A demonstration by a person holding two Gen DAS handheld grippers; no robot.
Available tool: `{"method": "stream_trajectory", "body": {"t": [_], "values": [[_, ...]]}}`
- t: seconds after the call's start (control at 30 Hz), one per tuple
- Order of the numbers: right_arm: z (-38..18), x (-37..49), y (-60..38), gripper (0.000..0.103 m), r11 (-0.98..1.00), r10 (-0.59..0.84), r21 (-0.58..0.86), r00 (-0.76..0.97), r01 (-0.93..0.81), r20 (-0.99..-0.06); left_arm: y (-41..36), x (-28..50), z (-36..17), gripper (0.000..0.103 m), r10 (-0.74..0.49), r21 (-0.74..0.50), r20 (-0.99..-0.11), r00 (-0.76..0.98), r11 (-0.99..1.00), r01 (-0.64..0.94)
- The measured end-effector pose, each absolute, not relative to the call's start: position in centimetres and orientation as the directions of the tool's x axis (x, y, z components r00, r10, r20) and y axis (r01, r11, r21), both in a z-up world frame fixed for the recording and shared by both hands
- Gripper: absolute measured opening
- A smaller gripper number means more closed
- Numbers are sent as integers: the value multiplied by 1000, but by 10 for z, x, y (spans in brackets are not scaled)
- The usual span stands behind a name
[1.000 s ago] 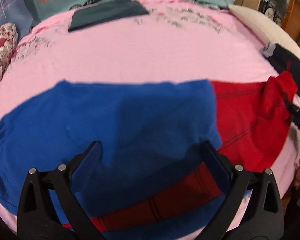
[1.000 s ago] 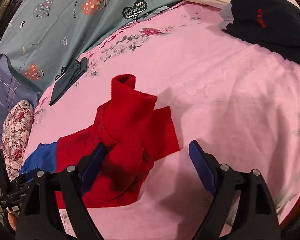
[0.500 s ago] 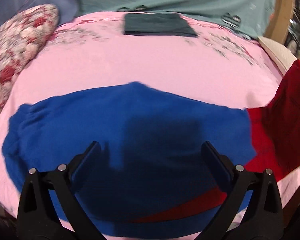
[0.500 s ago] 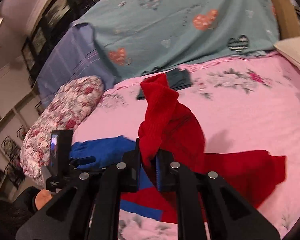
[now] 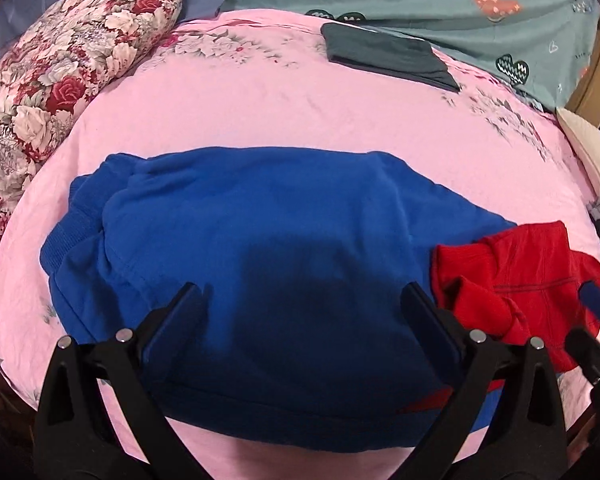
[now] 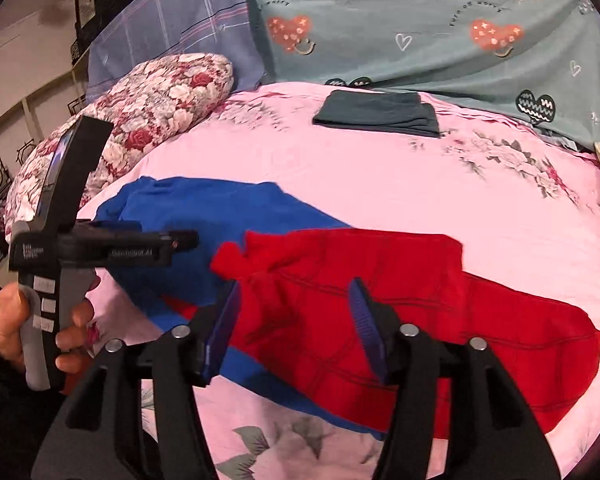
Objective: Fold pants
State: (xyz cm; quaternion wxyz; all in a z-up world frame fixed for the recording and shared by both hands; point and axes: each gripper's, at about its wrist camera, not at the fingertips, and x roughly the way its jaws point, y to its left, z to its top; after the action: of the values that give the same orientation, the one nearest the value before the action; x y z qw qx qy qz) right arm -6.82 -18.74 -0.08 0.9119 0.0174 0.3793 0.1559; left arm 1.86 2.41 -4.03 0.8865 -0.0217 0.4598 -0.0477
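**Currently: pants lying crosswise along the bed's near edge**

Both tongs are hovering empty. The left tongs (image 5: pixel 300 316) are gaping wide over the blue half; the right tongs (image 6: pixel 296 312), narrower, are nearer the crumpled red leg. The pants (image 5: pixel 268 248) are soft fleece, ribbed-cuffed, on the pink bed (image 5: pixel 260 100).

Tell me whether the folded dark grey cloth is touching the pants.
Apart. In the right wrist view, bare pink sheet lies between the folded dark grey cloth and the pants.

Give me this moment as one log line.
task: fold pants | left gripper: open, over blue half | right gripper: open, over red half | pants: flat on pink bedsheet
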Motion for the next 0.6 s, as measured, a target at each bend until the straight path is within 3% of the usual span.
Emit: {"method": "stream_trajectory", "body": {"t": [0.17, 0.2, 0.27, 0.3, 0.37, 0.47, 0.53, 0.6], "values": [[-9, -54, -140, 58, 920, 276, 16, 618, -392, -736, 51, 20, -39, 101, -95, -148, -808, 581, 988, -44], [-18, -43, -130, 51, 921, 230, -32, 609, -389, -759, 56, 21, -39, 101, -94, -155, -809, 580, 986, -56], [-42, -19, -134, 15, 929, 263, 76, 499, -363, -826, 65, 20, -40, 101, -83, -154, -811, 579, 985, -75], [-45, -9, -146, 14, 929, 329, 192, 465, -317, -822, 68, 20, -40, 101, -82, -156, -811, 579, 985, -80], [-30, -4, -159, 14, 914, 396, 282, 490, -293, -777, 76, 18, -39, 101, -78, -162, -808, 584, 982, -93], [5, -5, -161, 14, 886, 462, 328, 574, -327, -676, 86, 17, -35, 101, -84, -187, -795, 600, 976, -112], [1, 0, -148, 19, 880, 472, 326, 554, -346, -686, 85, 16, -33, 101, -82, -185, -786, 612, 977, -107], [-32, 10, -132, 47, 874, 473, 349, 434, -337, -767, 78, 16, -32, 101, -99, -185, -785, 612, 980, -79]]}}
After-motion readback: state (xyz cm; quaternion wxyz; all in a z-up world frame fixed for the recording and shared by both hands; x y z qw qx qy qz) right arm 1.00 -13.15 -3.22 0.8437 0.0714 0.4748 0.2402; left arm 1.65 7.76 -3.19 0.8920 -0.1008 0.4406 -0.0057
